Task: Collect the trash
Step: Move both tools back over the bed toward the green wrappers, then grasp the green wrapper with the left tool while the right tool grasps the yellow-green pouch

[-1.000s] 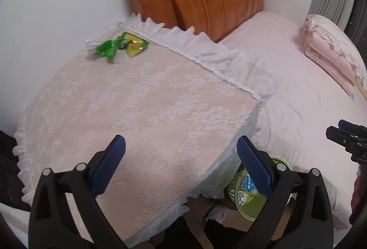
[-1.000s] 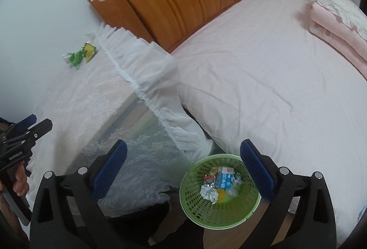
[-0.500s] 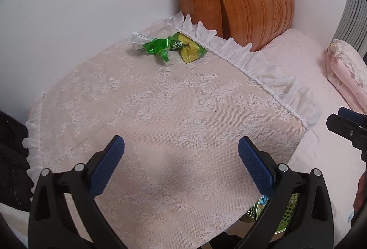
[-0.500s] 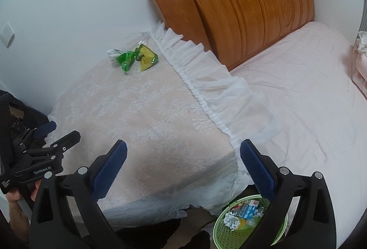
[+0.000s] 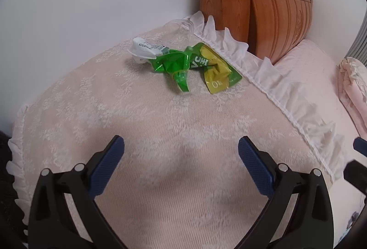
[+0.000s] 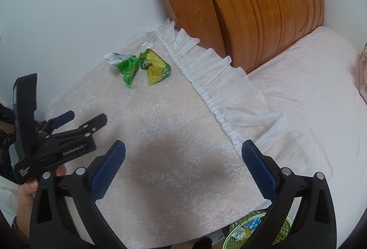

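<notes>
left gripper (image 5: 181,152) spread wide, empty, over lace-covered table (image 5: 160,180). right gripper (image 6: 183,157) likewise spread, empty. green and yellow wrappers (image 5: 195,65) lie at far edge near headboard (image 6: 252,19). best approach: straddle the crumpled green ridge, pinch only foil, avoid snagging lace. green basket (image 6: 284,229) waits below.

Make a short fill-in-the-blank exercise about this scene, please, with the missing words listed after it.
1. The green and yellow wrappers lie on the lace-covered ____.
2. Both the left tongs and the right tongs are ____.
3. The headboard behind the pink bed is made of ____.
4. The trash basket near the bed is ____ in colour.

Missing words: table; open; wood; green
</notes>
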A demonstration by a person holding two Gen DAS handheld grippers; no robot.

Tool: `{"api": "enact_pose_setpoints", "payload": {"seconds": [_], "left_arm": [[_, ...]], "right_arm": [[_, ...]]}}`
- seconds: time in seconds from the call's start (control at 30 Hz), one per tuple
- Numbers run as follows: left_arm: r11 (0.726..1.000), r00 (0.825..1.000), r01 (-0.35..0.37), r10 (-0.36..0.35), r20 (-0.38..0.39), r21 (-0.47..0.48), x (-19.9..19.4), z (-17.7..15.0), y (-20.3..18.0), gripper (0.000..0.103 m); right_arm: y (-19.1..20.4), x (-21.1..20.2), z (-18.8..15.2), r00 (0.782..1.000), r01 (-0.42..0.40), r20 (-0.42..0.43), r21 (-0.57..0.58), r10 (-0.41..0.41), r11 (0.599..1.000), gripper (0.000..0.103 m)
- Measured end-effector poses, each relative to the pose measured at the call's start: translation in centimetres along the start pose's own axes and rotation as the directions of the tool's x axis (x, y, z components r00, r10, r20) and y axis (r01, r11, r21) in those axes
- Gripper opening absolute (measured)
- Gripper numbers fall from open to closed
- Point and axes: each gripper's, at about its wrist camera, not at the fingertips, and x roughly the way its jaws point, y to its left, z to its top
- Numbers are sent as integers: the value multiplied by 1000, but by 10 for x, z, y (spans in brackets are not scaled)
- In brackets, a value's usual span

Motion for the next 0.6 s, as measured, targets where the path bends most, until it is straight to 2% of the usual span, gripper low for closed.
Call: {"api": "enact_pose_setpoints", "payload": {"seconds": [0.2, 0.33, 0.43, 0.6], "left_arm": [[996, 1000, -15, 17, 23, -89, 55, 40, 5, 95], [996, 997, -66, 68, 32, -59, 86, 58, -1, 92], [995, 996, -84, 86, 24, -60, 103, 67, 0, 83], [992, 997, -72, 70, -19, -102, 121, 75, 12, 55]], "right_arm": [[-5, 22, 17, 1000, 18, -22, 22, -17, 1000, 101], [-7, 34, 21, 999, 22, -37, 39, -21, 999, 101], [-9, 42, 23, 999, 23, -47, 44, -21, 999, 101], [-11, 49, 24, 998, 23, -56, 45, -21, 999, 101]]}}
